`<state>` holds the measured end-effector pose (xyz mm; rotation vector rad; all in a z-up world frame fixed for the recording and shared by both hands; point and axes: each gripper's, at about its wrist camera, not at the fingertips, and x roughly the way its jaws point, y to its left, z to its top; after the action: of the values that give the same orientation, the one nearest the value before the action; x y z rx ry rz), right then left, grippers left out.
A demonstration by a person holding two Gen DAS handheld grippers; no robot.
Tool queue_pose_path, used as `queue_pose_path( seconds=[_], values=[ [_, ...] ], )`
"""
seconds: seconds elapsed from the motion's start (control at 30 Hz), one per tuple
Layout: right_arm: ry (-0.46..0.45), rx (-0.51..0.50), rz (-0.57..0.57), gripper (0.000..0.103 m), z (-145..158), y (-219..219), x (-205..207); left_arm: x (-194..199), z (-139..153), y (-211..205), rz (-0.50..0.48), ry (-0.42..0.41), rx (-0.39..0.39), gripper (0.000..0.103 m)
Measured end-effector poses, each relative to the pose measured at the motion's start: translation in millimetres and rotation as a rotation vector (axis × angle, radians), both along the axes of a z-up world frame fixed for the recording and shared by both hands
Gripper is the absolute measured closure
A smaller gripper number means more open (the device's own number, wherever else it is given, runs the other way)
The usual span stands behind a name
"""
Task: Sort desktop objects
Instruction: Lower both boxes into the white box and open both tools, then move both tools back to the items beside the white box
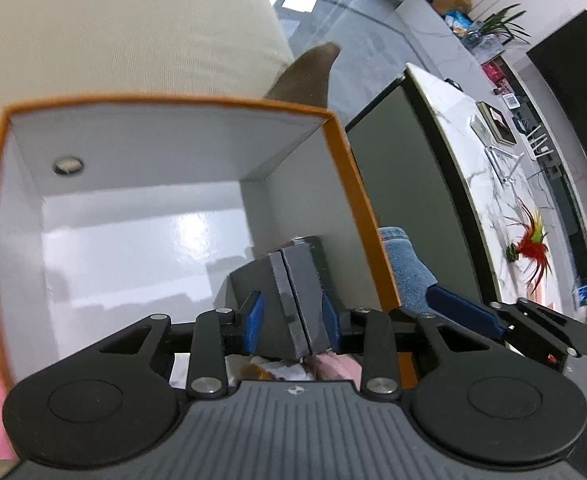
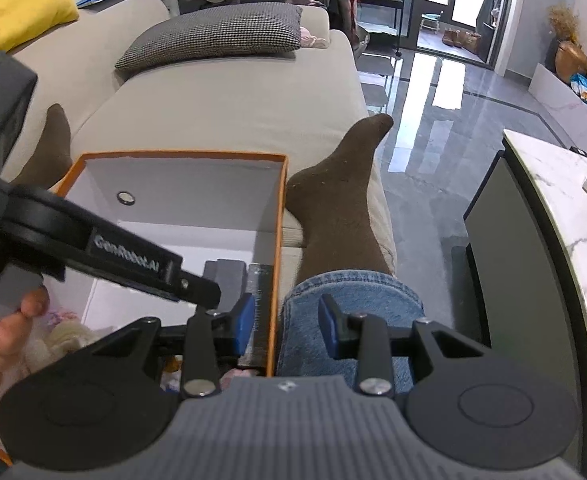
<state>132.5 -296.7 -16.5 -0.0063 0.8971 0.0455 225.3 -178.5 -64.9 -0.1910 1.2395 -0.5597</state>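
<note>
Left wrist view looks down into an orange-edged box (image 1: 357, 200) with white inner walls and a glossy white floor; far ahead and to the left of the left gripper (image 1: 292, 318), a small round metal disc (image 1: 68, 165) sits on the back wall. Directly between the blue pads (image 1: 256, 316) stands a dark grey block (image 1: 293, 296) in the box's right near corner; the right pad looks pressed on the block's side while a gap shows at the left pad, so I cannot tell whether the grip is firm. A dark cylinder (image 1: 307, 242) stands just behind the block against the right wall. Below the fingers, near the gripper's body, lie a pink soft thing (image 1: 339, 364) and some brown and white items too blurred to name. Right wrist view shows the same box (image 2: 275, 240) ahead and left of the right gripper (image 2: 286, 326), whose jaws stand apart with nothing held: its left pad (image 2: 243, 322) is inside the box wall, its right pad over a denim trouser leg (image 2: 353, 300). Beyond lie a brown-socked foot (image 2: 341, 184) and a beige sofa (image 2: 233, 100).
</note>
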Motion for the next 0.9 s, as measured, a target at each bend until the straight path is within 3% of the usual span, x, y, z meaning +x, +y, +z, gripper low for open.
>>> queue_pose_path(
  seconds=[0.33, 0.77, 0.9],
  values=[
    [0.005, 0.010, 0.052, 0.067, 4, 27, -27, -51, 48, 34, -0.060, -0.163, 0.102, 0.066],
    [0.024, 0.050, 0.059, 0.069, -1, 63, -72, -111, 65, 115, -0.016, -0.275, 0.196, 0.066],
    [-0.037, 0.072, 0.073, 0.075, 1, 74, -88, -128, 72, 152, 0.024, -0.314, 0.227, 0.066]
  ],
)
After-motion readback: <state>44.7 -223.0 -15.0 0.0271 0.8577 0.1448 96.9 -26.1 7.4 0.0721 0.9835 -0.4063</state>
